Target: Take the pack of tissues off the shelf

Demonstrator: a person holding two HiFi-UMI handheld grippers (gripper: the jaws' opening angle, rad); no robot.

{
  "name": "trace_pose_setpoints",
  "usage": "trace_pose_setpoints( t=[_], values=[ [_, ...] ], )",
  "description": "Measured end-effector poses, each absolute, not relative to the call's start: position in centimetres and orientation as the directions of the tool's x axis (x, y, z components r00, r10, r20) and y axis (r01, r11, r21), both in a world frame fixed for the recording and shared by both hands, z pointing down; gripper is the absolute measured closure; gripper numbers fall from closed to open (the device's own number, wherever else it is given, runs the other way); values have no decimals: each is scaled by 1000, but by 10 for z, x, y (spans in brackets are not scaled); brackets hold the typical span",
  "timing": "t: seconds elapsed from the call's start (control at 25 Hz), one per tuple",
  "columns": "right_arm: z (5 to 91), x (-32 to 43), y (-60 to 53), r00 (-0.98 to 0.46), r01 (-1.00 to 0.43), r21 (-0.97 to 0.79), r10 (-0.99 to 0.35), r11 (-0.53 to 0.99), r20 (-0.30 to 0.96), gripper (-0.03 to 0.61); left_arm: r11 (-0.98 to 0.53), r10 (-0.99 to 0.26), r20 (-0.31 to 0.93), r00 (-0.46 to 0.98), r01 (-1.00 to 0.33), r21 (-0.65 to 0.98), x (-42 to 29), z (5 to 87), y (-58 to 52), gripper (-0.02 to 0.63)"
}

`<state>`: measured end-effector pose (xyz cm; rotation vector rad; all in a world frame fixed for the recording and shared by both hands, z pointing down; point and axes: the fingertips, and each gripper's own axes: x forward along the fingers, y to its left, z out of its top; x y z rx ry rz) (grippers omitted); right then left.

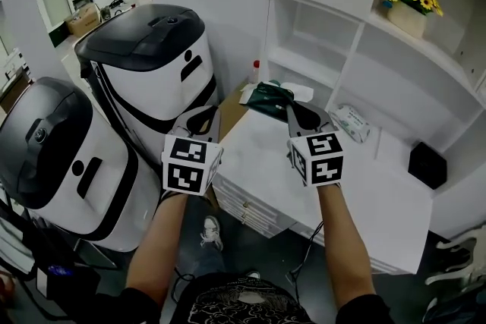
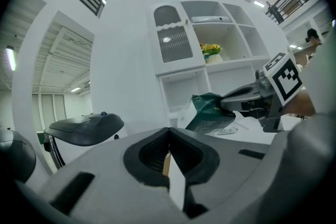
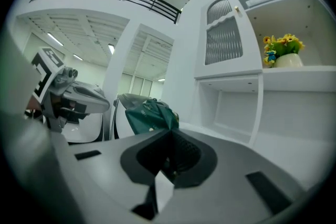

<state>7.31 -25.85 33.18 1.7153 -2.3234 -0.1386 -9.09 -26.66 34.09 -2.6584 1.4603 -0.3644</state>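
Green pack of tissues (image 1: 267,98) pinched by its edge in shut fingers of right gripper (image 1: 295,108), clear of shelf (image 1: 319,64), over bench (image 1: 364,193); left gripper (image 1: 203,116) fingers closed, empty; keep pinch firm, lower gently, avoid swinging.

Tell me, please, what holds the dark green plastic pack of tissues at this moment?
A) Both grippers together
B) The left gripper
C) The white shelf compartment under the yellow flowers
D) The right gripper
D: the right gripper is shut on the dark green plastic pack of tissues, which it holds clear of the shelf, while the left gripper is shut on nothing and apart from the pack.
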Motion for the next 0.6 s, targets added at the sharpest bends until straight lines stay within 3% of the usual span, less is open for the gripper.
trace_pose_setpoints(
  t=[0.6],
  values=[
    [349,63,-213,-296,-937,151,-945,316,141,571,-514,-856,174,488,-840,-173,-112,357,-223,607]
  ],
)
